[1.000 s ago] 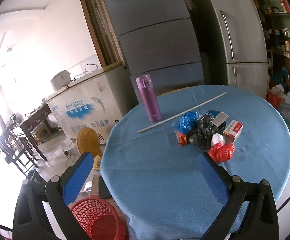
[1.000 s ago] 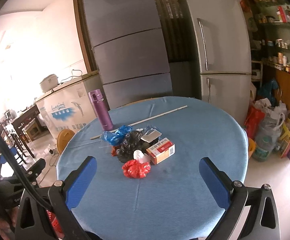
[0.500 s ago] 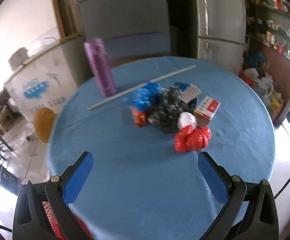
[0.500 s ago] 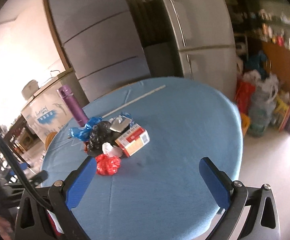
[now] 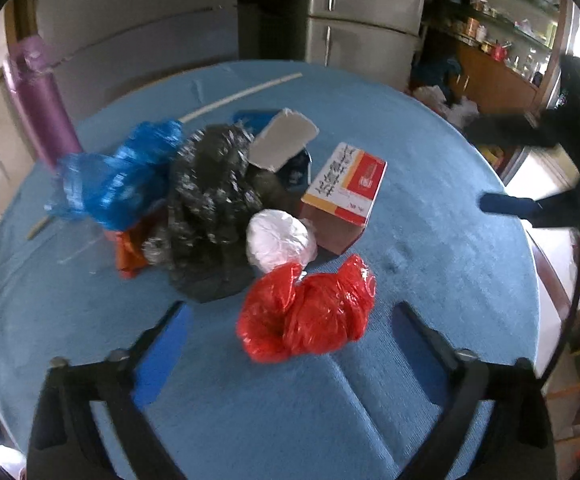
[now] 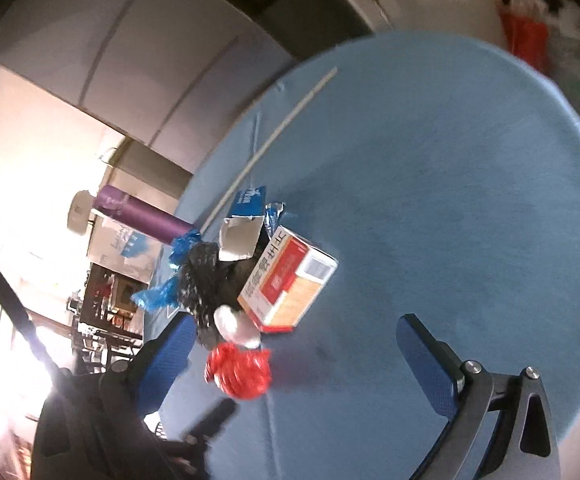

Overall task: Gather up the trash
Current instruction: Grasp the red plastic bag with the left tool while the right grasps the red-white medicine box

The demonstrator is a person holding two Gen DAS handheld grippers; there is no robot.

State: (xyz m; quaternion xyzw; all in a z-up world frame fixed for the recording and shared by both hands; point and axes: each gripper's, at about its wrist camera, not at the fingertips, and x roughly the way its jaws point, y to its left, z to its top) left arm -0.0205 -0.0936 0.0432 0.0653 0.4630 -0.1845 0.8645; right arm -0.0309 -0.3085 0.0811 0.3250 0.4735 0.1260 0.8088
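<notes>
A pile of trash lies on the round table's blue cloth (image 5: 450,280). It holds a crumpled red bag (image 5: 308,310), a white wad (image 5: 279,240), a red-and-white box (image 5: 346,184), a black bag (image 5: 209,208) and a blue bag (image 5: 117,176). My left gripper (image 5: 290,312) hovers low over the red bag. Its jaws are closing with the bag between the tips, and the pads stand clear of it. My right gripper (image 6: 296,320) stands open and tilted. The red bag (image 6: 241,372) is near its left finger, and the box (image 6: 287,284) lies just ahead.
A purple bottle (image 5: 41,96) stands at the table's far left, behind a long white stick (image 5: 245,94). A grey fridge (image 5: 362,20) and stocked shelves (image 5: 510,8) lie beyond. Filled bags (image 6: 562,48) sit on the floor past the far edge. The right gripper's finger (image 5: 506,204) enters from the right.
Both grippers have dropped toward the table and closed in on the pile, which now fills the views. The left jaws stand a little narrower. The right view has rolled.
</notes>
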